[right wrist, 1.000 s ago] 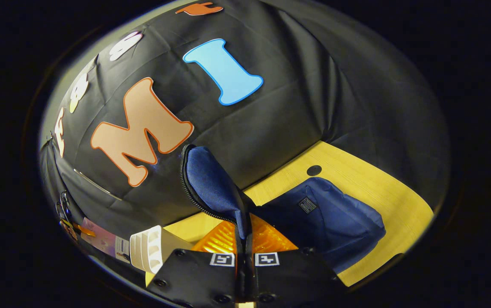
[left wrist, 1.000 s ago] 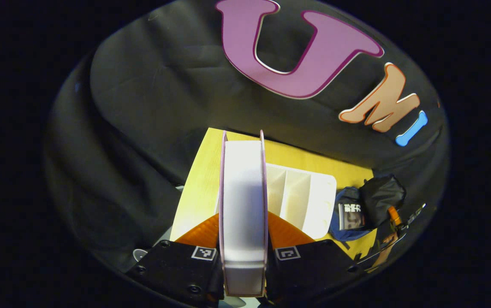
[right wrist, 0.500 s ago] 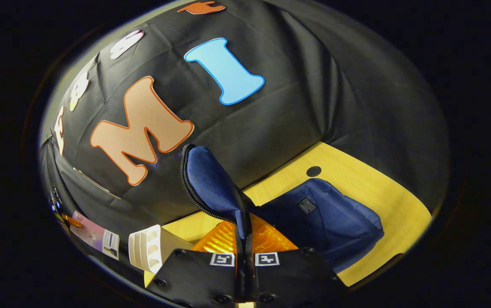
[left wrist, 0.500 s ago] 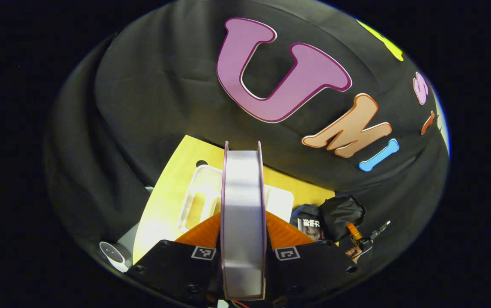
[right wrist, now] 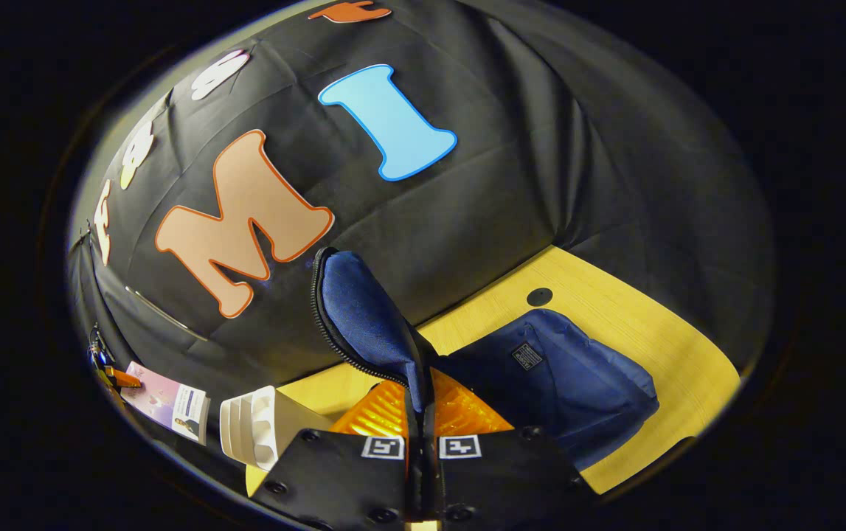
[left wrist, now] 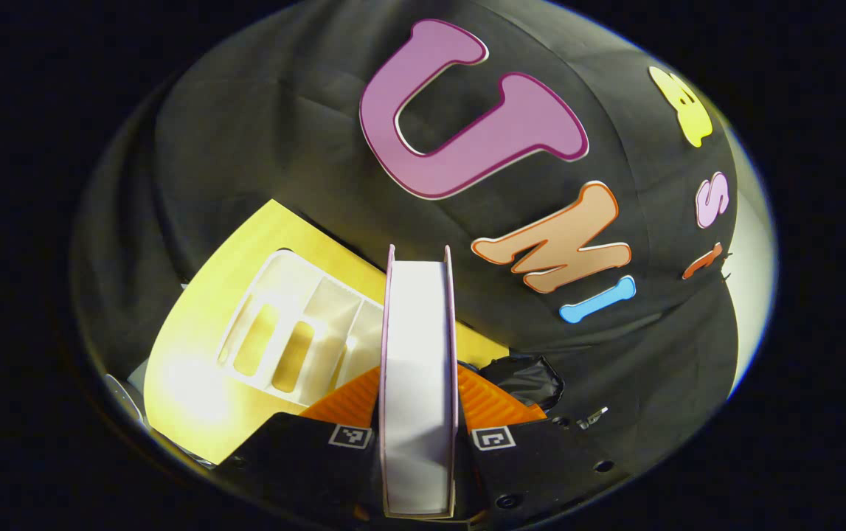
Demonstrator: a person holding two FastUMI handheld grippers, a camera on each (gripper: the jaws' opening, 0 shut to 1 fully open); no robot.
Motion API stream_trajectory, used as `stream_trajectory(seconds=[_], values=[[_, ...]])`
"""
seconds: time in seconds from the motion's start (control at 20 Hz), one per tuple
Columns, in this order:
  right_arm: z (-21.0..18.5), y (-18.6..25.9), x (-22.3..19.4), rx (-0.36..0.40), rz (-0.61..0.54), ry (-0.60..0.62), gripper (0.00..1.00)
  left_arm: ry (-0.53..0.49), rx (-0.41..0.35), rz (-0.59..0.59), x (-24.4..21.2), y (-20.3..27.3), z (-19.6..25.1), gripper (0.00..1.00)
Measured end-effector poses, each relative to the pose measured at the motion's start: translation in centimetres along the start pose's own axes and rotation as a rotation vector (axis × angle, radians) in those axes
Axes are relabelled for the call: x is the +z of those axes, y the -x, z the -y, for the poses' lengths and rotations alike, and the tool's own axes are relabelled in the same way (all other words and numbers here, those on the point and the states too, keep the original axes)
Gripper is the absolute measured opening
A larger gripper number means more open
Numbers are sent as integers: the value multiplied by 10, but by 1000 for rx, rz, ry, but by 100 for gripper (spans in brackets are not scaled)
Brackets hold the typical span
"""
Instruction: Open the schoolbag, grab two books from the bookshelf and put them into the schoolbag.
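White book (left wrist: 418, 383) stays clamped in left claw (left wrist: 418, 472), swung leftward; right claw (right wrist: 423, 457) pinches schoolbag flap (right wrist: 363, 324).

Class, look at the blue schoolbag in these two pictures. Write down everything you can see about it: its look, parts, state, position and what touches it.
The schoolbag is dark blue woven fabric, soft and slumped, lying on the yellow wooden table near the black cloth wall. A small dark label is sewn on its upper face. It is open: a flap edged with black zipper teeth stands lifted, pinched between both fingers of the right claw. A white bookshelf stands apart from it, to its left in the right gripper view.
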State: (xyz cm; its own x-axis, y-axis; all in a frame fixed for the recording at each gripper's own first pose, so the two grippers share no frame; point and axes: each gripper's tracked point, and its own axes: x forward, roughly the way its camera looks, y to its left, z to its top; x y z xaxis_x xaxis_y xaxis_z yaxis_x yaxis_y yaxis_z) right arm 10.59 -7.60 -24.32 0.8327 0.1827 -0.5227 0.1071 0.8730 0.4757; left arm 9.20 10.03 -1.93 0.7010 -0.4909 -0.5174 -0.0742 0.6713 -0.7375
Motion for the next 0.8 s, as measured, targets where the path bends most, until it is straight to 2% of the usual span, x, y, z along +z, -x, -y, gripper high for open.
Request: stream_trajectory(seconds=[0.4, 0.6, 0.8], values=[[-2, -1, -1, 11, -12, 0, 4, 23, -144, -45, -41, -66, 49, 35], [-6, -2, -3, 21, -18, 1, 4, 13, -125, -64, -68, -103, 49, 36], [-6, -2, -3, 23, -20, 20, 3, 38, -158, -133, -101, -140, 70, 36]])
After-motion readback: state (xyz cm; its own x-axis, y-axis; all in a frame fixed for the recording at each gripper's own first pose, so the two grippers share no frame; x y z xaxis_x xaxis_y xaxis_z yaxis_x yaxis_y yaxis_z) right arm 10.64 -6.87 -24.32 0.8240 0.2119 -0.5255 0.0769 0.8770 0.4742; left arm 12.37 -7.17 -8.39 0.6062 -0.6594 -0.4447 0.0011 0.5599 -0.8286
